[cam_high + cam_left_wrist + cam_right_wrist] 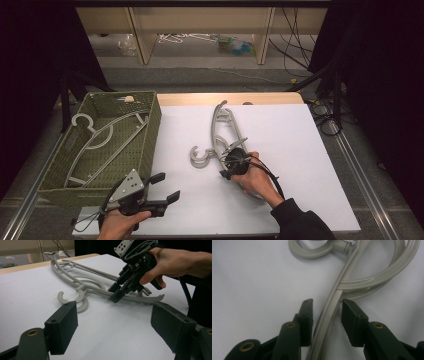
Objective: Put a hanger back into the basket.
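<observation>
step: grab grey hanger [329, 312] | right gripper [327, 312]: partly open around its arm, not squeezing | tip: squeeze straight, then lift

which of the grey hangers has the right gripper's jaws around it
The top hanger of the pile on the white table: its arm runs between the jaws of the right gripper, not yet pinched. The hanger in the green basket lies apart at the left, untouched.

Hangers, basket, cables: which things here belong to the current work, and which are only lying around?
In the work:
- right gripper, jaws astride a hanger arm
- hangers on the table
- basket with one hanger inside

Lying about:
- left gripper, open, idle
- floor cables
- floor clutter
</observation>
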Action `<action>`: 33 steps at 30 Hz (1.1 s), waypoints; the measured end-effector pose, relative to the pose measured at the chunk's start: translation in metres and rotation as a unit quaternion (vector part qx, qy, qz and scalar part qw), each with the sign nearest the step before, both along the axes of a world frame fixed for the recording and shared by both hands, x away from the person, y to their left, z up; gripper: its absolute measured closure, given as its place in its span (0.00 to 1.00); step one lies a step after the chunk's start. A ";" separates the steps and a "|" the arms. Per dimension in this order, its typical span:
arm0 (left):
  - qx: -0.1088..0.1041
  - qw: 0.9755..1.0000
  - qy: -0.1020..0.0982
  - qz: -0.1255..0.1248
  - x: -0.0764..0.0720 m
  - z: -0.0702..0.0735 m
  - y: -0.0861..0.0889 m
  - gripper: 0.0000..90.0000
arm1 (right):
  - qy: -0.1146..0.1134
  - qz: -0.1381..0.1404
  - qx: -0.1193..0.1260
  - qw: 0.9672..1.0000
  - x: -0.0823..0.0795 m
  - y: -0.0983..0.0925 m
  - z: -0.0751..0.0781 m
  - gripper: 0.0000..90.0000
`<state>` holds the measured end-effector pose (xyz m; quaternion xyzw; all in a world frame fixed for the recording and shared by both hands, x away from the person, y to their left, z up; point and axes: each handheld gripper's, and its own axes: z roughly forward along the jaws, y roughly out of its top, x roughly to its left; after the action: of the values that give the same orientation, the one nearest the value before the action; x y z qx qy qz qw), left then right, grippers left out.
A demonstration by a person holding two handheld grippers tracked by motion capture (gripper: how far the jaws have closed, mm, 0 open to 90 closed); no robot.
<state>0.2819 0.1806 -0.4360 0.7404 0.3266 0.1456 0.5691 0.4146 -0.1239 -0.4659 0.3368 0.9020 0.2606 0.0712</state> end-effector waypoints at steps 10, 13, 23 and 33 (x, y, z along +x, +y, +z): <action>0.003 1.000 -0.010 -0.007 0.002 -0.001 0.001 0.24 | -0.007 -0.005 -0.016 1.000 0.000 0.003 0.003 0.80; 0.006 1.000 -0.008 -0.004 0.002 0.000 0.001 0.24 | -0.003 -0.009 -0.017 1.000 -0.001 0.003 0.004 0.81; 0.003 1.000 -0.013 -0.005 0.001 0.002 0.004 0.24 | -0.028 -0.021 0.000 0.999 -0.012 -0.011 0.025 0.83; -0.001 1.000 -0.005 0.002 -0.001 0.002 0.003 0.24 | -0.043 0.026 0.002 0.999 -0.031 -0.025 0.044 0.91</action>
<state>0.2811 0.1837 -0.4340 0.7388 0.3253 0.1502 0.5708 0.3840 -0.1485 -0.4221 0.3017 0.9059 0.2788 0.1026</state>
